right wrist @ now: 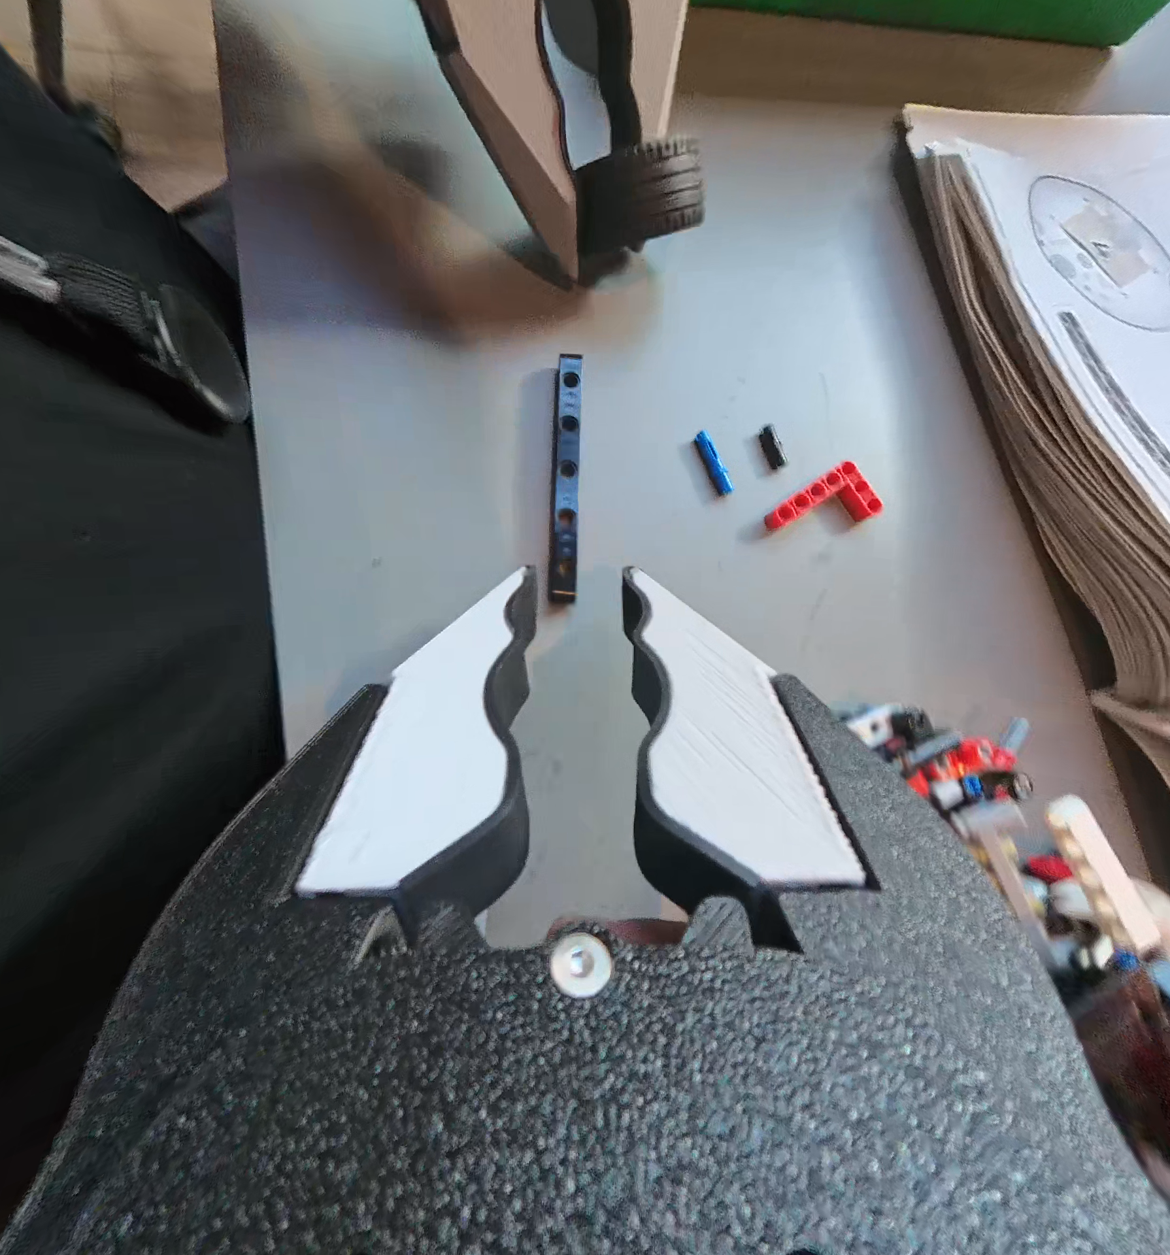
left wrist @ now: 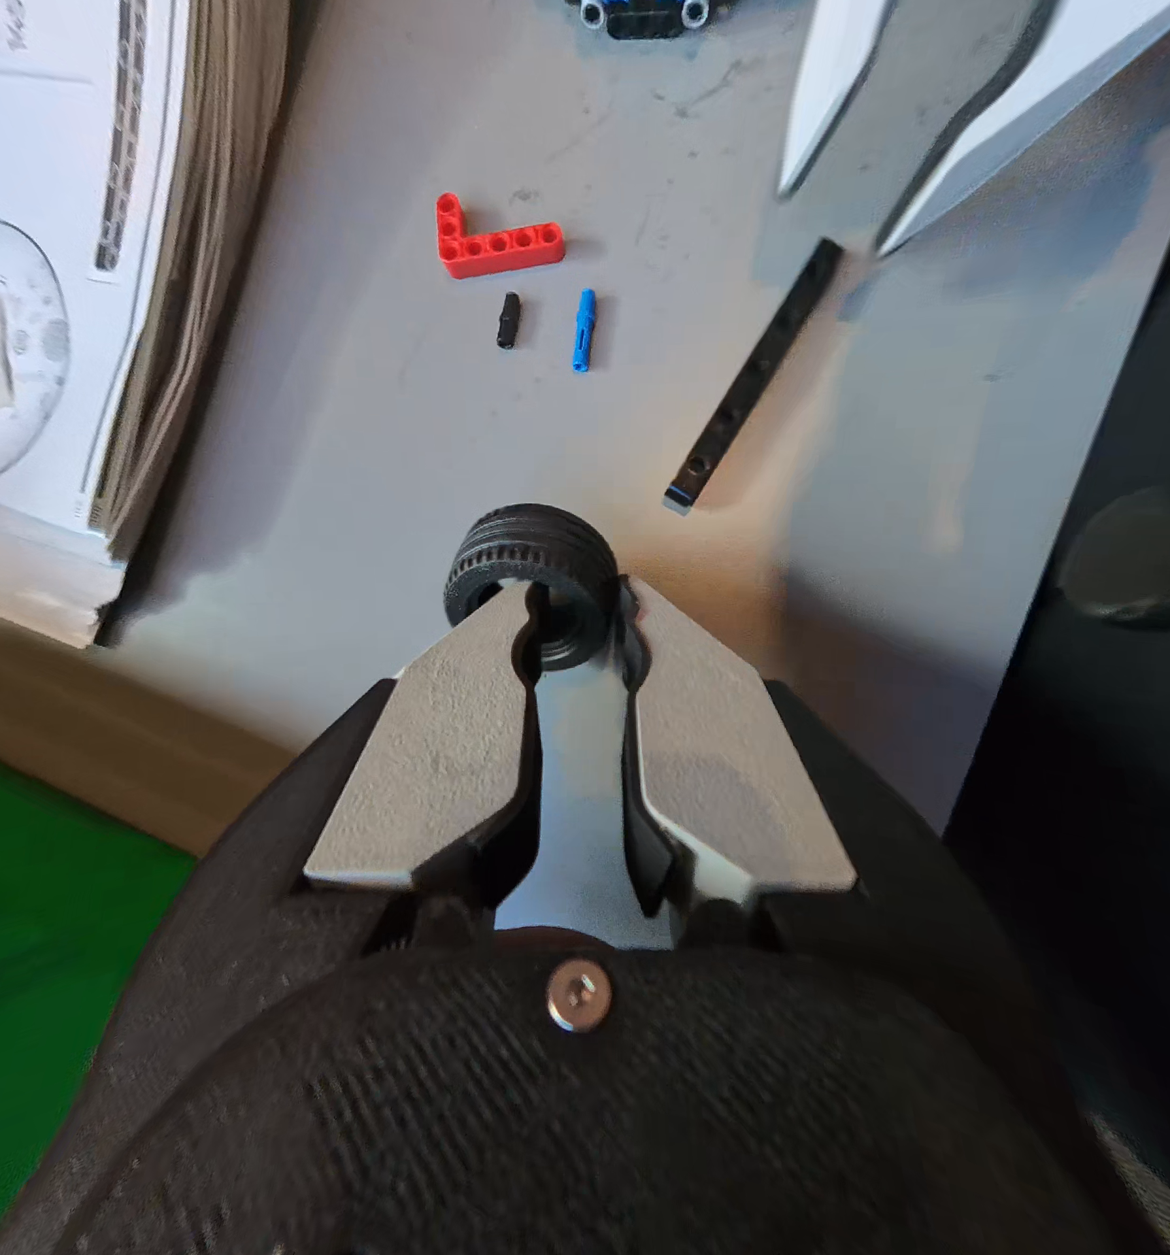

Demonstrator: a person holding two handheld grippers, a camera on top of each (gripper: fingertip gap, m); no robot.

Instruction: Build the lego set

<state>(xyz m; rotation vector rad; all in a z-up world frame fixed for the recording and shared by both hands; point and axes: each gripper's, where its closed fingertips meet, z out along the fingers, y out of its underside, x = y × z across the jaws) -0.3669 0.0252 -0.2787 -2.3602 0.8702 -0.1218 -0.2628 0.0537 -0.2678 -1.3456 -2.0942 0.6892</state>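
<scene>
Left gripper [left wrist: 579, 604] clamps a black tyre [left wrist: 535, 564]; right gripper [right wrist: 579, 584] gapes empty.
Black beam [right wrist: 567, 475] lies just ahead of the right gripper's fingertips on the bench [right wrist: 378, 475].

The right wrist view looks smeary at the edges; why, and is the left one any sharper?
Right wrist view: the red piece mid-table is crisp, but the booklet and brick pile blur at the bent wide-angle edges. Left wrist view: likewise, sharp blue pin, smeared margins, warm light beside the tyre.
</scene>
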